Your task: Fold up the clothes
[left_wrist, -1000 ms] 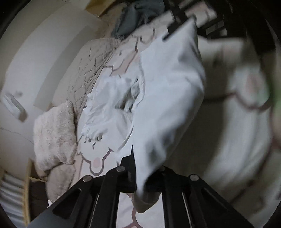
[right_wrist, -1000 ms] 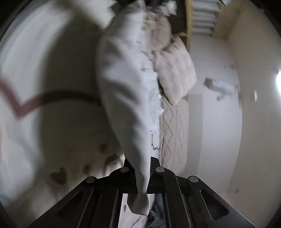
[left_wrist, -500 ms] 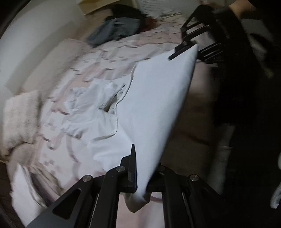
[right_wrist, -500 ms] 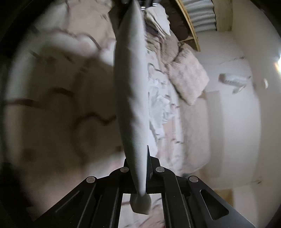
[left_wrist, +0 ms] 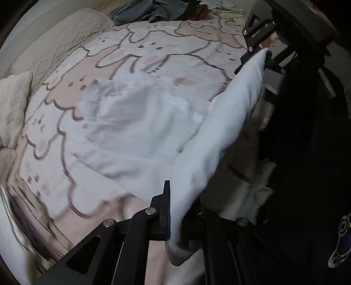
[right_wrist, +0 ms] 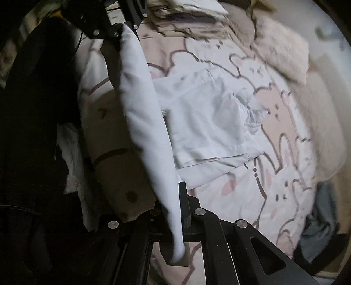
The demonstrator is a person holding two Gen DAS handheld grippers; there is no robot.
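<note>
Across the bed [left_wrist: 153, 50], spread with a pink and white cartoon-print cover, most of a white garment [left_wrist: 136, 122] lies flat near the middle; its near edge is raised off the cover. Fluffy pillow [left_wrist: 13, 109] at the head end, dark grey clothes [left_wrist: 149, 11] heaped at the far end, both well apart from the work. Person in dark clothing stands at the bedside. Raised edge runs as a taut band between the two grippers, one end in each. Left gripper [left_wrist: 175, 210]: fingers closed on one corner of the cloth, a short tail hanging below the jaws. Right gripper [right_wrist: 175, 210]: fingers likewise pinched shut on the other corner, tail drooping beneath. Each shows in the other's camera at the far end of the band, so they face one another along the bedside, held above the cover and well apart. Step in hand, as judged: a fold of the lifted edge over the part that lies flat; fold not yet laid. Next move likely calls for both grippers to carry the edge together toward the far side of the garment, keeping the band straight and level, then lowering it so the edges line up before letting go. Risk: uneven travel would skew the fold. Some motion blur; fine creases unclear.
</note>
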